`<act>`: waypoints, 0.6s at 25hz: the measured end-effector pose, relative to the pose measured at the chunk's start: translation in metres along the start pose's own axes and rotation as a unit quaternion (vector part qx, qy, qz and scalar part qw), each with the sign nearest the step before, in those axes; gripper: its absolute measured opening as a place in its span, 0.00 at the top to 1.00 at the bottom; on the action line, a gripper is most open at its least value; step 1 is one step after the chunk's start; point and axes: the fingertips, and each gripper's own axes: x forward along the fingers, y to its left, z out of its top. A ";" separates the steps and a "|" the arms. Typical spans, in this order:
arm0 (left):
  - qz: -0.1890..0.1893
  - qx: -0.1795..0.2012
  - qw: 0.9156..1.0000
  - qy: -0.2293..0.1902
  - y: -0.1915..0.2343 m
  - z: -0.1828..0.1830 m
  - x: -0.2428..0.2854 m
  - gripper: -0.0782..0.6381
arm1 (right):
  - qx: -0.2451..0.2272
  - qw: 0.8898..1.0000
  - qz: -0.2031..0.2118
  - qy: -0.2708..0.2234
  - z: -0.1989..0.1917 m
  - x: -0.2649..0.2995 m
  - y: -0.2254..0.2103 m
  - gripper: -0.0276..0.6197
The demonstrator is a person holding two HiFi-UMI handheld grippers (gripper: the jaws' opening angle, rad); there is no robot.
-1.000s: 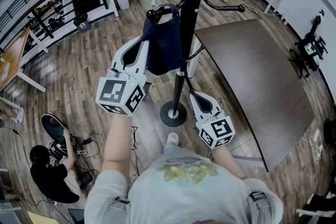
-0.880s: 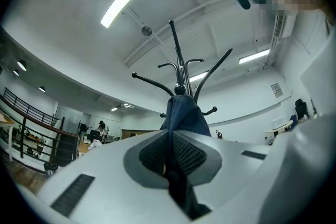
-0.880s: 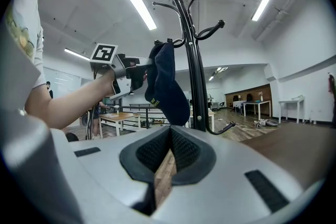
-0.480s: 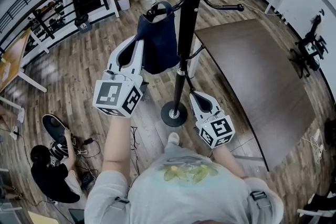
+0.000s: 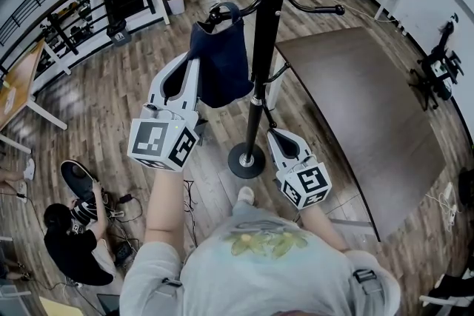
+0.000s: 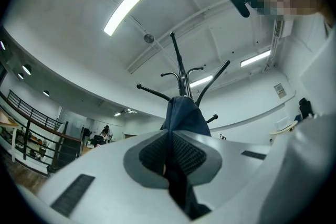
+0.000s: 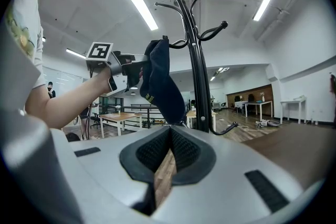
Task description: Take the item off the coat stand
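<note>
- Dark navy cloth bag (image 5: 221, 63): hangs by its top loop on the knobbed end of a curved arm of the tall black metal coat stand (image 5: 265, 33), left of the pole.
- My left gripper (image 5: 194, 61): raised and tilted upward, jaws closed on the bag's left side. In the left gripper view the dark cloth (image 6: 184, 113) is pinched between the ribbed pads, with the stand's arms (image 6: 181, 68) above it.
- Right gripper view shows the same thing from the side: bag (image 7: 160, 81) clamped by the left gripper (image 7: 131, 68), small yellowish print on the cloth, too small to read.
- My right gripper (image 5: 275, 133): held low and level, just right of the pole above the stand's round base (image 5: 246, 159). Jaws together, nothing between them; only a sliver of wood floor shows through them (image 7: 169, 136).
- Dark brown tabletop (image 5: 355, 107) right of the stand.
- Person in dark clothes (image 5: 67, 240) sits on the plank wood floor (image 5: 111, 85) at lower left, well apart from the stand.
</note>
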 end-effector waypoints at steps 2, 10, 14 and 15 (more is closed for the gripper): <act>0.002 -0.001 1.000 0.000 0.000 0.001 -0.003 0.85 | 0.000 1.000 -0.001 0.000 0.000 -0.001 0.000 0.95; 0.015 -0.004 1.000 -0.003 0.006 0.002 -0.021 0.85 | -0.002 1.000 0.002 0.002 -0.004 -0.005 0.010 0.95; 0.024 -0.003 1.000 -0.002 0.007 0.001 -0.027 0.85 | -0.002 1.000 0.004 0.004 -0.003 -0.006 0.009 0.95; 0.025 -0.003 1.000 -0.002 0.007 0.000 -0.028 0.85 | -0.001 1.000 0.004 0.004 -0.003 -0.006 0.009 0.95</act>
